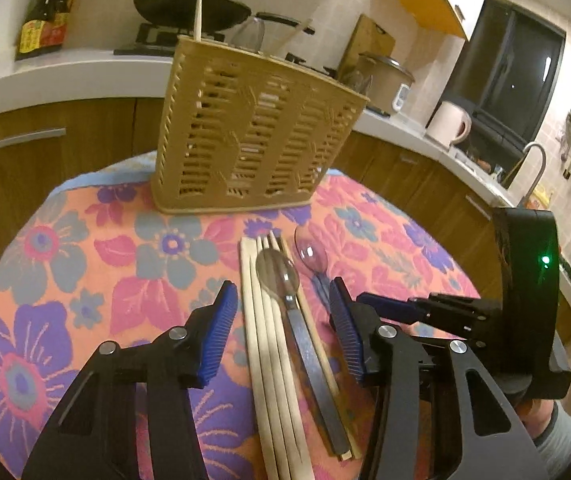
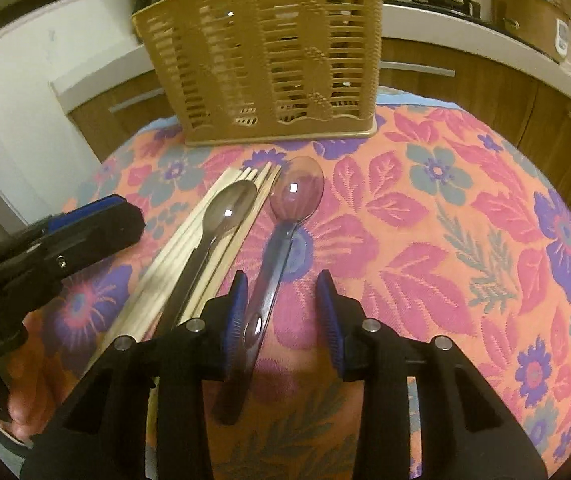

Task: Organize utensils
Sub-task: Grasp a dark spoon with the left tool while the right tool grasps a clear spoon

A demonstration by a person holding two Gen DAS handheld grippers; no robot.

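A tan slotted utensil holder (image 1: 253, 132) stands at the far side of the flowered tablecloth (image 1: 65, 272), one chopstick (image 1: 198, 16) upright in it. Several wooden chopsticks (image 1: 269, 352) lie side by side with a clear spoon (image 1: 281, 276) on top. A second clear spoon (image 1: 311, 254) lies just right of them. My left gripper (image 1: 281, 320) is open, its jaws either side of the chopstick bundle. My right gripper (image 2: 281, 312) is open over the second spoon's handle (image 2: 269, 276), which lies by the left finger. The holder (image 2: 261, 56) and bundle (image 2: 189, 256) show there too.
A kitchen counter (image 1: 65, 68) curves behind the table with a wok (image 1: 189, 4), sauce bottles (image 1: 45, 20), a rice cooker (image 1: 385, 80), a pink kettle (image 1: 449, 122) and a sink tap (image 1: 533, 160). Wooden cabinets (image 1: 45, 152) stand below.
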